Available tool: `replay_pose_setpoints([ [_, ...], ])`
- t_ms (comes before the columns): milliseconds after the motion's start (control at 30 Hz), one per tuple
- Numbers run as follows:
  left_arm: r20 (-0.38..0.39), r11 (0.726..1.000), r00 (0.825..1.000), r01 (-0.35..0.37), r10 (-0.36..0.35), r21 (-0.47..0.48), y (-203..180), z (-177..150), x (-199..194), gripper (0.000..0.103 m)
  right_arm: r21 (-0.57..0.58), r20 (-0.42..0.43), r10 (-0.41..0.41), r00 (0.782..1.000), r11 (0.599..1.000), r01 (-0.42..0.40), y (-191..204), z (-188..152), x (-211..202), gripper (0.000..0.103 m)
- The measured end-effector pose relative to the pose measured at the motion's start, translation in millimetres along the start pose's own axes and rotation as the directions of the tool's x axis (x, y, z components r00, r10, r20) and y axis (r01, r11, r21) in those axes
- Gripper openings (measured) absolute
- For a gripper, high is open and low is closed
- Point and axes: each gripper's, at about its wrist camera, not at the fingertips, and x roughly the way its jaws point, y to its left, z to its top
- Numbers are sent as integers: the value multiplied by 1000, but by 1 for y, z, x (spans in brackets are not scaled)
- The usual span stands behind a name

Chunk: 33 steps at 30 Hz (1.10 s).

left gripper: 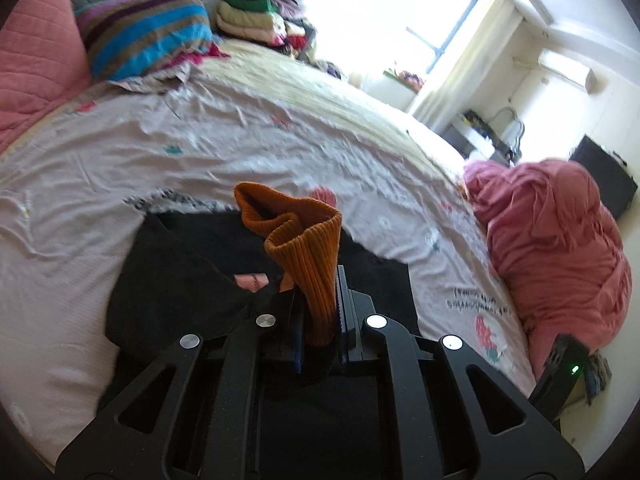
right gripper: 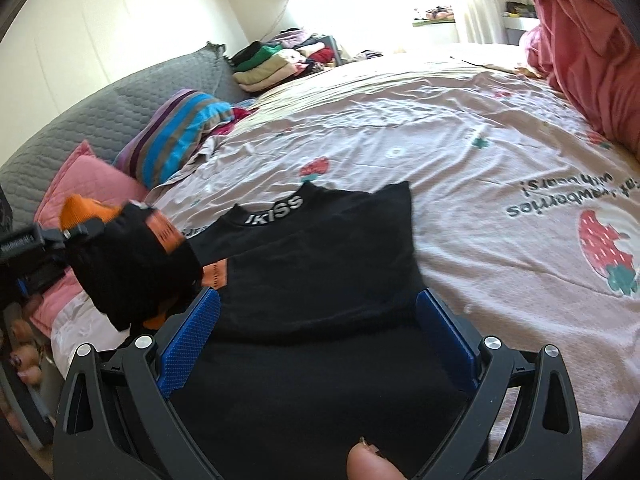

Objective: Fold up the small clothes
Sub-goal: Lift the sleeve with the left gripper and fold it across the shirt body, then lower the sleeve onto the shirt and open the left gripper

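Observation:
A small black sweater (right gripper: 320, 264) with a white-lettered collar and orange cuffs lies on the bed. My left gripper (left gripper: 320, 304) is shut on the sweater's orange ribbed cuff (left gripper: 308, 252) and holds that sleeve lifted above the body (left gripper: 180, 280). In the right wrist view the left gripper (right gripper: 52, 236) shows at the left with the sleeve (right gripper: 132, 264) bunched up over the sweater's left side. My right gripper (right gripper: 318, 340) is open, its blue pads (right gripper: 188, 344) either side of the sweater's lower part, just above it.
The pink strawberry-print bedsheet (right gripper: 460, 152) covers the bed. A striped pillow (left gripper: 148, 32), a pink pillow (left gripper: 36, 56) and a stack of folded clothes (left gripper: 256, 12) sit at the head end. A bunched red quilt (left gripper: 556, 240) lies at the right.

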Motion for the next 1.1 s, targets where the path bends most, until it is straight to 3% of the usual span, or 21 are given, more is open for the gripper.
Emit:
replay_pose_setpoints([
  [267,-122,999,992,46,-44,13,-7,-24,47,7,36,-19,-11,1000,999,12,-14,-2,2,98],
  [333,-151,998,987,62,-59,21,-9,-30,54,12,50,-26,-10,1000,999,11,-17,-3,4,98],
  [400,-177,996,981,81,-75,28,-11,-35,59,33,71,-39,-9,999,997,11,-21,-4,7,98],
  [500,-196,994,975,106,-100,17,-9,-41,62,41,88,-59,1,998,996,5,-23,-7,10,98],
  [633,-179,996,980,87,-85,4,0,-41,56,46,82,-97,43,994,996,-35,-16,-12,17,98],
  [700,-163,999,985,48,-47,6,6,-39,51,51,80,-157,90,983,994,-78,-9,-19,25,98],
  [800,-132,1000,991,-20,23,22,15,-35,43,57,46,-236,98,967,995,-89,6,-31,39,97],
  [867,-108,998,992,-64,66,29,22,-33,37,66,4,-274,75,959,997,-77,17,-40,47,79],
  [933,-97,996,992,-82,84,20,29,-30,32,70,-32,-302,53,952,997,-66,26,-47,55,68],
  [1000,-85,996,993,-86,86,6,36,-28,27,70,-71,-306,40,951,995,-64,35,-49,59,46],
  [1067,-68,995,993,-101,100,-9,45,-25,20,70,-95,-308,40,951,993,-73,40,-45,61,12],
  [1100,-63,994,993,-104,103,-19,49,-23,18,70,-107,-308,57,950,990,-94,43,-41,61,10],
])
